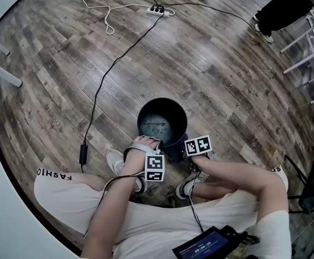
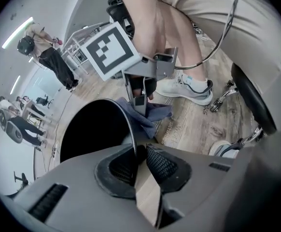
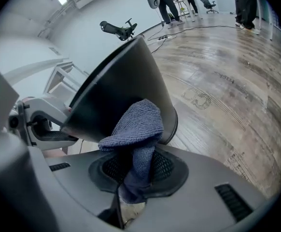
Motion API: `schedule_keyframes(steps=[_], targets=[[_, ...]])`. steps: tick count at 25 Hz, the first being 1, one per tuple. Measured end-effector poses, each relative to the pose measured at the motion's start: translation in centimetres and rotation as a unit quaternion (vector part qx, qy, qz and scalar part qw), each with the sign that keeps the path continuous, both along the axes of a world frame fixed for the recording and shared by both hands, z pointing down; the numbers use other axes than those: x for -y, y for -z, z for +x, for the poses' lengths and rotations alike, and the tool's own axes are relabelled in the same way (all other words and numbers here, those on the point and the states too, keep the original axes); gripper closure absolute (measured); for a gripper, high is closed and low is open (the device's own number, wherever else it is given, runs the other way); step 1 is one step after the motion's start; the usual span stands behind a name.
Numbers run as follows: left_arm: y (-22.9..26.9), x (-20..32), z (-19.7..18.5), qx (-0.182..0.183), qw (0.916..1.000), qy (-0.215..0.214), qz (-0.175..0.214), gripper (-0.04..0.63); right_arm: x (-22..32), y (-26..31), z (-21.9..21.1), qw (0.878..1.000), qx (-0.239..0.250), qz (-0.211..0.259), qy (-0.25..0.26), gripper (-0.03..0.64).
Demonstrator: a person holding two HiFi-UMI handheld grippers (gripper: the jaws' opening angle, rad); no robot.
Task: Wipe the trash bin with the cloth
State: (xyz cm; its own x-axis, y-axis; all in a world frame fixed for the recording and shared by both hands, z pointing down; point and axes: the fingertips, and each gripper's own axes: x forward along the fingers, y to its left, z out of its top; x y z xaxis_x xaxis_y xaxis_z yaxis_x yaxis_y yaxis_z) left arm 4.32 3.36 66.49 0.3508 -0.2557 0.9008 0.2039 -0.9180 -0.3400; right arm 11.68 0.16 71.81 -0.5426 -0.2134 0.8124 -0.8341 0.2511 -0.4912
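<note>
Bin (image 1: 162,124) stood on floor (image 1: 211,63); left gripper (image 2: 139,164) nearly closed, pinching bin's rim; right gripper (image 3: 133,170) clamped on blue cloth (image 3: 138,124); cloth lay against bin's outer wall.

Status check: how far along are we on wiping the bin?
Set up: the left gripper is closed on the trash bin rim, and the right gripper grips the cloth. In hand: cloth sits against the bin's outer wall. Remaining: the wiping itself; the bin's floor shows pale smears.
</note>
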Motion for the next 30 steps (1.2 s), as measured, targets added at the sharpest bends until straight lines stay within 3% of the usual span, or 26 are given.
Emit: schedule_keyframes(steps=[8, 11, 17, 21, 26, 30], targets=[[0.2, 0.1, 0.7, -0.007, 0.9999, 0.01, -0.002, 0.523, 0.8, -7.0, 0.8, 1.0, -0.025, 0.006, 0.005, 0.533], [0.3, 0.5, 1.0, -0.01, 0.9997, 0.021, 0.003, 0.523, 1.3, -9.3, 1.0, 1.0, -0.008, 0.015, -0.025, 0.534], [0.2, 1.0, 1.7, -0.009, 0.9988, 0.046, 0.01, 0.523, 1.4, -13.9, 1.3, 0.995, 0.02, -0.012, -0.096, 0.534], [0.2, 1.1, 1.6, -0.007, 0.9983, 0.056, 0.012, 0.52, 1.1, -13.9, 1.4, 0.991, 0.012, -0.017, -0.132, 0.534], [1.0, 1.0, 1.3, -0.017, 0.9989, 0.044, 0.003, 0.465, 0.2, -10.7, 0.9, 0.992, 0.02, -0.056, -0.11, 0.533], [2.2, 2.1, -0.4, -0.001, 0.999, 0.043, 0.01, 0.437, 0.2, -6.1, 0.7, 0.993, 0.037, -0.059, -0.093, 0.534]])
